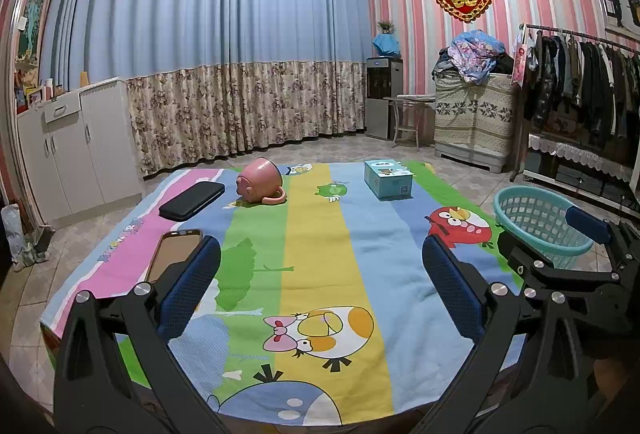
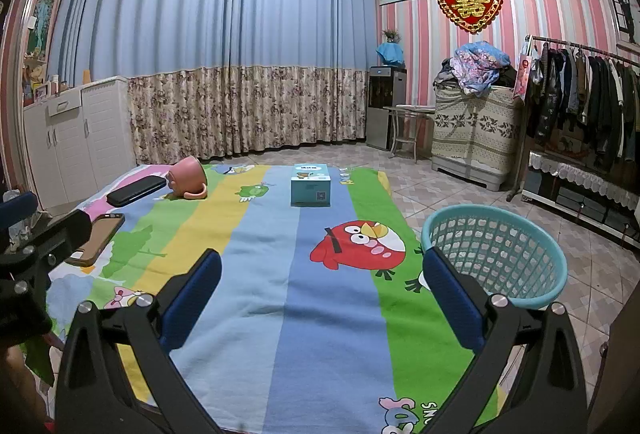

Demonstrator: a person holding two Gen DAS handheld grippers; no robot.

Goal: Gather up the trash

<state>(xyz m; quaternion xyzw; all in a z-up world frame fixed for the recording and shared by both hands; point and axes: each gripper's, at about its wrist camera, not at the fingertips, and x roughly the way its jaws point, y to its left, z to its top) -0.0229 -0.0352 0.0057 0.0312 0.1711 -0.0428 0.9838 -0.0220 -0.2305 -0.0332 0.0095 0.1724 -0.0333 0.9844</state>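
Hovering wide-fingered and empty, left gripper (image 1: 320, 286) and right gripper (image 2: 322, 290) face the striped cartoon cloth (image 1: 312, 234); no obvious trash shows, perhaps the blue tissue box (image 2: 311, 184) upper centre. Next: choose, then reach toward the teal mesh plastic basket (image 2: 496, 250) at right.

A table under a striped cartoon-bird cloth (image 1: 312, 234).

On the cloth we see a pink cup (image 1: 260, 181) tipped on its side, a black case (image 1: 192, 200) just to its left, a phone (image 1: 173, 254) nearer us by the left edge, and a light-blue tissue box (image 1: 388, 179) standing well apart toward the far right.
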